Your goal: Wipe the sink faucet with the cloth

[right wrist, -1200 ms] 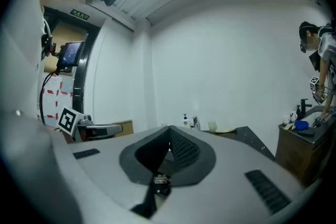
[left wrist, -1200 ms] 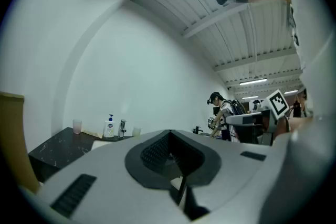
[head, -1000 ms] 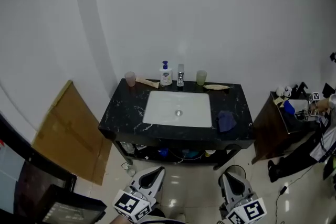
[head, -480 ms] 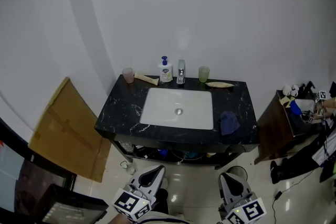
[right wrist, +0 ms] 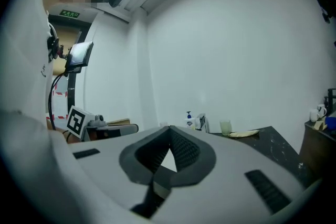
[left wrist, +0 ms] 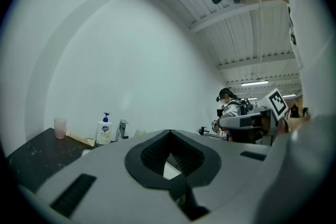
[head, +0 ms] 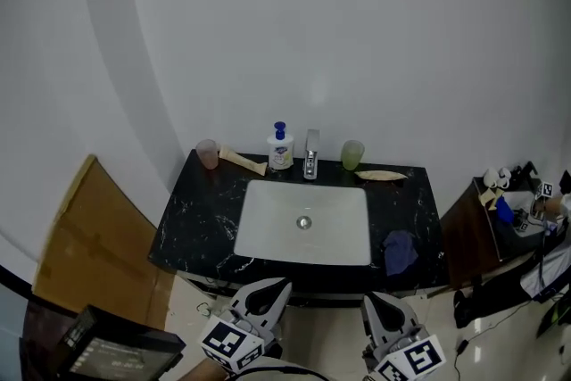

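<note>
The chrome faucet stands at the back of the white sink, set in a black marble counter. A crumpled blue cloth lies on the counter right of the sink. Both grippers are low in the head view, in front of the counter and apart from it. My left gripper and right gripper are both shut and empty. The left gripper view shows its closed gripper with the faucet far behind. The right gripper also points level toward the faucet. Neither gripper view shows the cloth.
A soap bottle, pink cup, green cup and two beige items line the counter's back. A cardboard panel leans at the left. A brown side table and a person are at the right.
The counter has come nearer and sits lower and larger in the head view. Both grippers moved forward toward it together and stayed shut.
</note>
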{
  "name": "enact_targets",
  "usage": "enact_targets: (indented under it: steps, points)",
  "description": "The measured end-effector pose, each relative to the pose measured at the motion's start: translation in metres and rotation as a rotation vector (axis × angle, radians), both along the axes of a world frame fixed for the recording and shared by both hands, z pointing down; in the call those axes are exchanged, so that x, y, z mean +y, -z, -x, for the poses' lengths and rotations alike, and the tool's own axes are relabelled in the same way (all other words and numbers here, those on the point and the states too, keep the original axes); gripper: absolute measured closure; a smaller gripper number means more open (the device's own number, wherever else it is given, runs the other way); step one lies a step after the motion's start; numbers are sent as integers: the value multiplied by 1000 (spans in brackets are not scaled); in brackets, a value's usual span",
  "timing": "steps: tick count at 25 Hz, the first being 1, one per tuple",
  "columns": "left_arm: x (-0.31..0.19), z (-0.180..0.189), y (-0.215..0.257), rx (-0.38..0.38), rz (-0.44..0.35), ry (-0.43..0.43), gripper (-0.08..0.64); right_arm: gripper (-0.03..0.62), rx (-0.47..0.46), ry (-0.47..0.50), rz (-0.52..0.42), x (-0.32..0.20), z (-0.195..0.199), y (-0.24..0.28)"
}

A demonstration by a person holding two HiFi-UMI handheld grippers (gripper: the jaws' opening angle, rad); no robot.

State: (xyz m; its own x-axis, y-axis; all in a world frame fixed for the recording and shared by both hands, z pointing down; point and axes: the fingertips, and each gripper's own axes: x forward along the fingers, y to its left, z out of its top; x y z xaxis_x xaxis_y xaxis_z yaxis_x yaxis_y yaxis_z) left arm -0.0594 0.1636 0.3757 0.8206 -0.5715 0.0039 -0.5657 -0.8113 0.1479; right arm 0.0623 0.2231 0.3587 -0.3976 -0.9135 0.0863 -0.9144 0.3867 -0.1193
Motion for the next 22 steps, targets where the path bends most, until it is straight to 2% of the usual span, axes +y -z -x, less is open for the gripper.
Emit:
enact_targets:
  steps: [7, 11, 18, 22]
  points:
    - [-101, 0, 1, 2, 4, -66, 563, 588, -12, -2, -4, -113, 26, 10]
    - [-139, -8, -4, -6, 13, -110, 563, 588, -22, -22, -4, -159, 28, 11]
    - [-168, -32, -6, -17, 36, -122, 563, 588, -49, 10, 16, -195, 23, 2]
    - [-179, -42, -2, -18, 41, -89, 563, 588, -50, 52, 24, -202, 17, -1]
